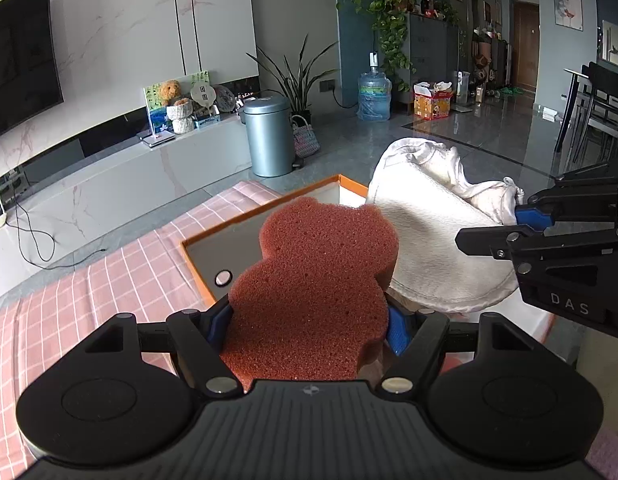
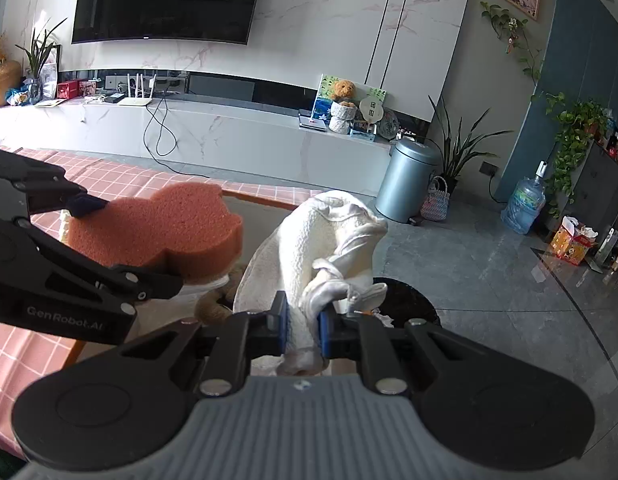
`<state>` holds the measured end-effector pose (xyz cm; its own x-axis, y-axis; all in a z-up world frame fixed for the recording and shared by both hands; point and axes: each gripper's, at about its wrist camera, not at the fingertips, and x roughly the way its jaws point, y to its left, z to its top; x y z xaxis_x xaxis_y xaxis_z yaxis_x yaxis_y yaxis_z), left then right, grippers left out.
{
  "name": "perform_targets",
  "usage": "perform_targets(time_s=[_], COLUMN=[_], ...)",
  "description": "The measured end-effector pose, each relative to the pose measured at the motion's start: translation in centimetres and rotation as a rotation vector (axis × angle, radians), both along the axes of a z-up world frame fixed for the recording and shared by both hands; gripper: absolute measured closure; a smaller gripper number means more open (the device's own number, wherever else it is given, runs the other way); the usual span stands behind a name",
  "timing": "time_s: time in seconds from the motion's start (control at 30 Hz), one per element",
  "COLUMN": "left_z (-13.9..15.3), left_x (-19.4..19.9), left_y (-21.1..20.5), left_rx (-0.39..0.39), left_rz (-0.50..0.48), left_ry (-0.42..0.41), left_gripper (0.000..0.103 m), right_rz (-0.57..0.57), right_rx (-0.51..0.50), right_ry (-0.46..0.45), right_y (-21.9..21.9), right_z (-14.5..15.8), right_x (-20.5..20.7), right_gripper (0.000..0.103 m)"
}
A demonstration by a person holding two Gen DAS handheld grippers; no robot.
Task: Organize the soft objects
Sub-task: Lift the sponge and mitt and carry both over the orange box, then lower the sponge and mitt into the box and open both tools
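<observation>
The bear-shaped sponge [image 1: 313, 280] is reddish-brown, thick and coarse-pored, with 2 rounded ears at its far end. It sits flat between the 2 fingers of the left gripper [image 1: 309, 322], whose blue pads pinch its lower body from both sides, and it is held in the air above the orange-rimmed box [image 1: 269, 206] on the pink checked cloth [image 1: 109, 280]. Just beside it, the white towel [image 2: 309, 256] is fluffy and crumpled with a satin-like edge; the right gripper [image 2: 303, 330] has its fingers nearly together, clamping a bunched fold, the rest rising beyond the fingertips.
</observation>
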<state>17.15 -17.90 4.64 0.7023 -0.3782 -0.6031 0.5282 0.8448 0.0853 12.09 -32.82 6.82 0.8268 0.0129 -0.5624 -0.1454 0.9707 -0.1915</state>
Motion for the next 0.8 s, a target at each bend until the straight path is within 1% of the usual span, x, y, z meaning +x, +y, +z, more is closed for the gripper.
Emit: perform_targets(time_s=[0.2, 0.37, 0.47, 0.53, 0.6, 0.73, 0.8], left_z=[0.4, 1.4, 1.6, 1.4, 0.9, -0.5, -1.4], left_x=[0.6, 1.4, 2.3, 2.8, 2.9, 3.0, 2.9], left_y=[0.5, 1.3, 1.2, 0.6, -0.3, -1.9, -2.6], left_rx=[0.001, -0.005, 0.011, 0.035, 0.070, 0.141, 0.175], left_rz=[0.003, -0.002, -0.032, -0.056, -0.078, -0.127, -0.140], left_ry=[-0.013, -0.020, 0.013, 0.032, 0.032, 0.060, 0.072], left_gripper=[0.019, 0.019, 0.019, 0.019, 0.019, 0.019, 0.019], right_rz=[-0.004, -0.016, -0.022, -0.019, -0.027, -0.032, -0.026], right_rx=[0.001, 0.021, 0.032, 0.050, 0.082, 0.127, 0.133], right_ry=[-0.015, -0.016, -0.003, 0.029, 0.069, 0.123, 0.152], right_y=[-0.3, -0.9, -1.3, -1.4, -1.7, -2.1, -2.1], right_z=[0.5, 0.9, 0.9, 0.4, -0.3, -1.7, -2.4], right_x=[0.9, 1.6, 2.2, 3.2, 4.1, 5.7, 6.4], right_gripper=[0.090, 0.090, 0.090, 0.090, 0.090, 0.090, 0.090])
